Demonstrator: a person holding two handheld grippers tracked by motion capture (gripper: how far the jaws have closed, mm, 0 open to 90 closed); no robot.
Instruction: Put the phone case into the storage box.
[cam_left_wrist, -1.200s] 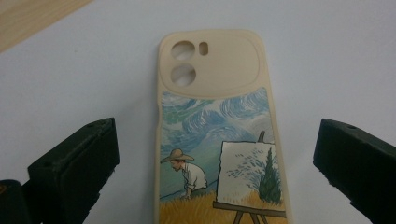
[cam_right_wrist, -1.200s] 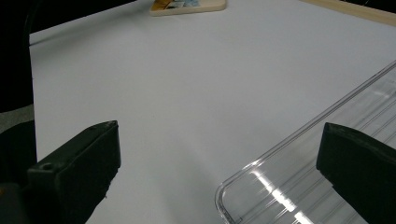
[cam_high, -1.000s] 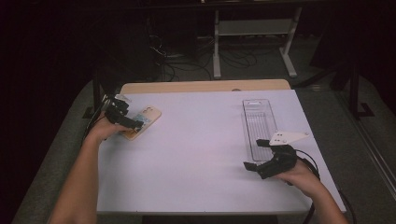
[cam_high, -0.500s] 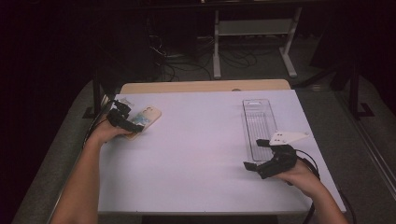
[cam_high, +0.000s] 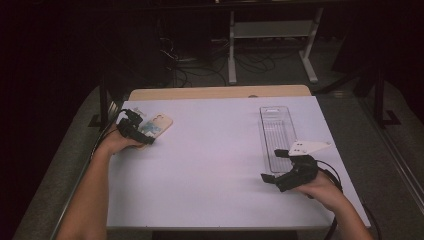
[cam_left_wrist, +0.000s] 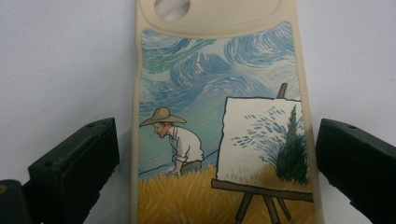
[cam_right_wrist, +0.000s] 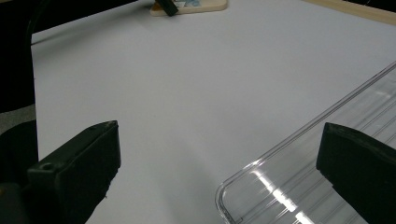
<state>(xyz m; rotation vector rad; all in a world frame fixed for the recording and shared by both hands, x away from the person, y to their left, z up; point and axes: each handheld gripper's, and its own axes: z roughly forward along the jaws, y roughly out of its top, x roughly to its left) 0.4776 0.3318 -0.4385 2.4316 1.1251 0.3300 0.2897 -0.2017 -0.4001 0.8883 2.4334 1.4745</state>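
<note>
Phone case (cam_left_wrist: 219, 130) with a painted scene laid flat at the far left of the white surface (cam_high: 215, 165), left claw (cam_left_wrist: 217, 163) spread wide, one jaw on either side of it, untouched, right claw (cam_right_wrist: 219, 172) held wide open near the end of a clear tray (cam_right_wrist: 327, 177), well apart from the case

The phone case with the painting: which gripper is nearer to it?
Left. The left gripper has its open jaws on both sides of the phone case; the right gripper is far across the table, beside the clear tray.
</note>
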